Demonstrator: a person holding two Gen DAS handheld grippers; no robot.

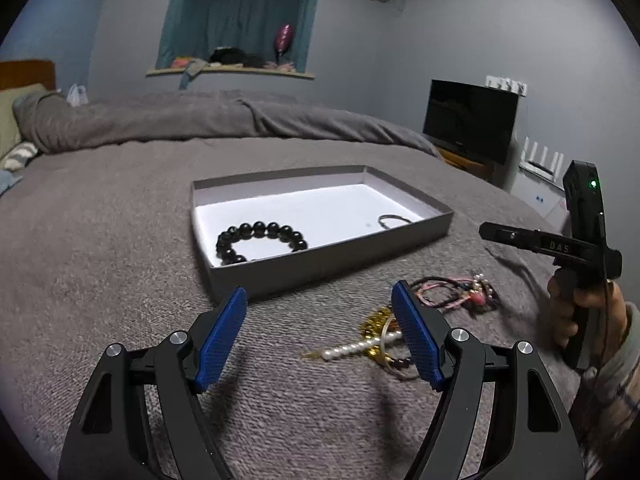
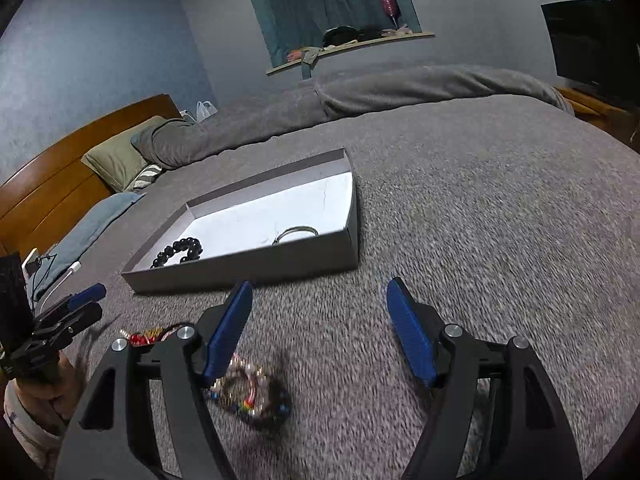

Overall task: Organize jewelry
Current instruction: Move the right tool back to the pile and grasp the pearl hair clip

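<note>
A shallow grey box (image 1: 332, 264) with a white floor lies on the grey bedspread. In it are a black bead bracelet (image 1: 260, 240) and a thin ring-shaped bangle (image 1: 394, 220); both also show in the right wrist view, the bracelet (image 2: 178, 252) and the bangle (image 2: 296, 234). My left gripper (image 1: 320, 332) is open and empty above the blanket. Beside its right finger lie a pearl and gold piece (image 1: 360, 346) and pink and dark cords (image 1: 456, 292). My right gripper (image 2: 320, 332) is open and empty; a blurred multicoloured bracelet (image 2: 256, 396) lies by its left finger.
The bed's wooden headboard (image 2: 60, 184) and pillows (image 2: 120, 156) are at the left. A rolled grey duvet (image 1: 180, 116) lies across the back. A dark screen (image 1: 470, 120) stands on a stand beyond the bed's right edge. The right gripper's body (image 1: 580, 248) shows at the right.
</note>
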